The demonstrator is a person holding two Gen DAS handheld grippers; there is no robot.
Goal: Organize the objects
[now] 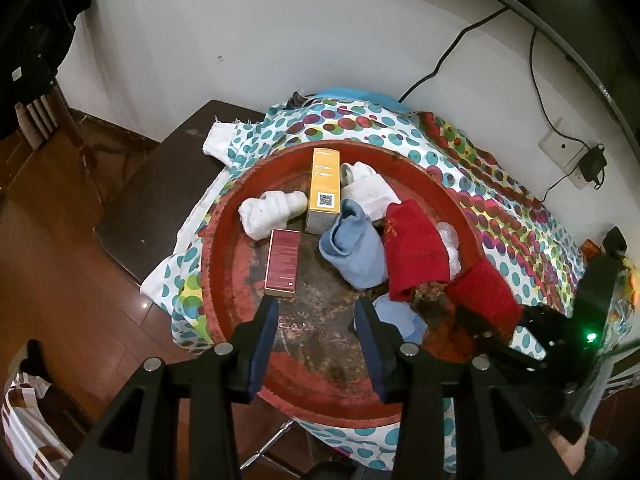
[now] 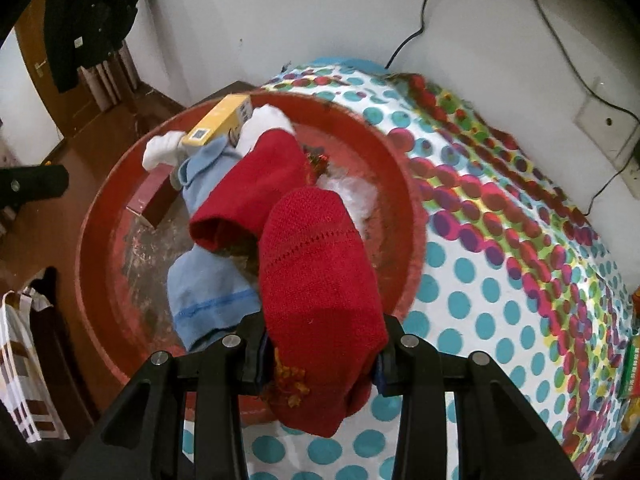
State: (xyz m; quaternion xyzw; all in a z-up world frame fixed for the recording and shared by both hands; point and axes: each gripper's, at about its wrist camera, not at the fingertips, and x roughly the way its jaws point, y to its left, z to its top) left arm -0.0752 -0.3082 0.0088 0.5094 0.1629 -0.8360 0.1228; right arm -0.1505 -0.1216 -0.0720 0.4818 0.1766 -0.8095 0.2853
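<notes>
A round red tray [image 1: 224,248] [image 2: 100,240] lies on a dotted cloth. It holds a yellow box [image 1: 324,188] [image 2: 218,124], a maroon box [image 1: 282,262] [image 2: 154,196], two white socks [image 1: 272,212] [image 1: 366,188], blue socks [image 1: 352,248] [image 2: 212,284] and a red sock [image 1: 416,252] [image 2: 256,196]. My left gripper [image 1: 316,312] hovers open over the tray's worn middle, just short of the maroon box, with nothing between its pads. My right gripper [image 2: 320,360] [image 1: 492,332] is shut on a second red sock [image 2: 320,272] [image 1: 484,296] at the tray's near right rim.
The dotted cloth [image 2: 500,280] covers the table to the right of the tray. A dark side table [image 1: 160,184] and wooden floor [image 1: 60,260] lie to the left. Cables and a wall socket [image 1: 560,148] run along the white wall. A clear crumpled wrapper [image 1: 448,240] sits in the tray.
</notes>
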